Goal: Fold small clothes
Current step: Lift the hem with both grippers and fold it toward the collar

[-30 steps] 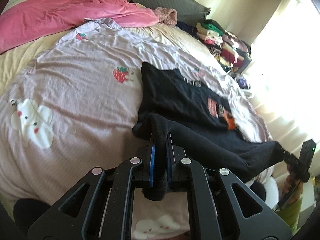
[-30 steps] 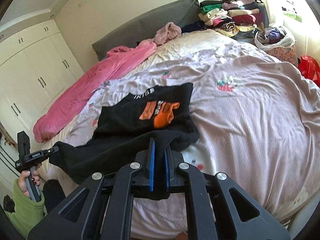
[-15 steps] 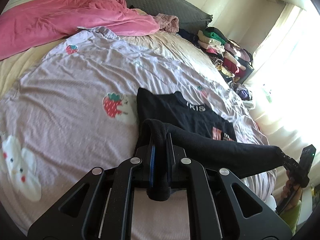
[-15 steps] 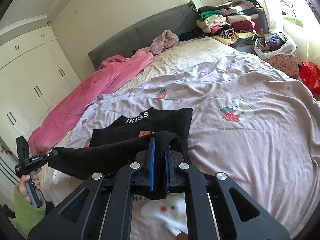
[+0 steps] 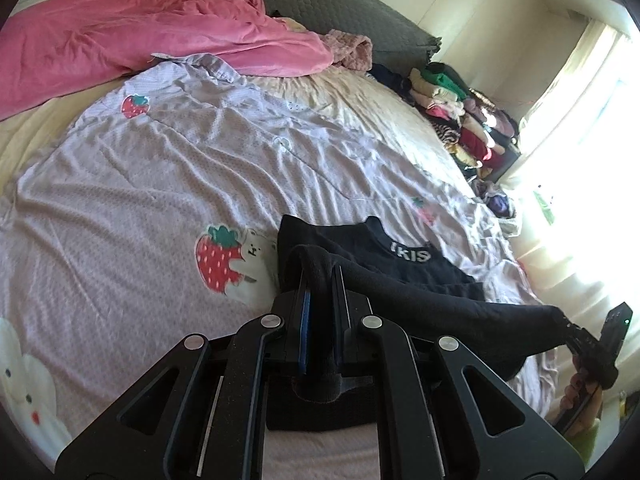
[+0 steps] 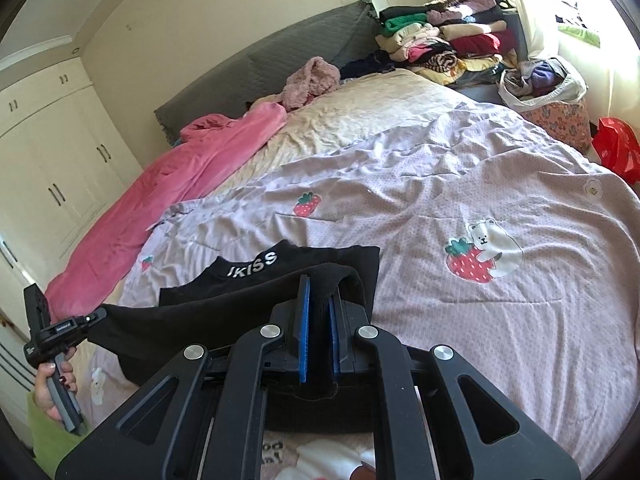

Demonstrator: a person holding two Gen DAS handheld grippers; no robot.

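Black knit top with white collar lettering (image 5: 404,276), hem carried toward the collar.

Its hem is clamped by the left gripper (image 5: 320,300) and right gripper (image 6: 318,312); the orange print, visible earlier, is now covered. A lilac strawberry-print bedspread (image 5: 160,184) lies beyond.

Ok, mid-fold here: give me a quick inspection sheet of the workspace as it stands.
Surface: bed under a lilac strawberry-print sheet, wrinkled.
Job's things: black top lies collar away from the cameras; its near edge is lifted and stretched between both grippers, over the rest.
Clutter: pink blanket and a pink fuzzy garment near the headboard; stacked folded clothes at the far corner.
Grippers: left gripper and right gripper each shut on the top's edge.
Cables: nothing seen.
Surroundings: white wardrobe, bright window, bag of laundry, red bag.
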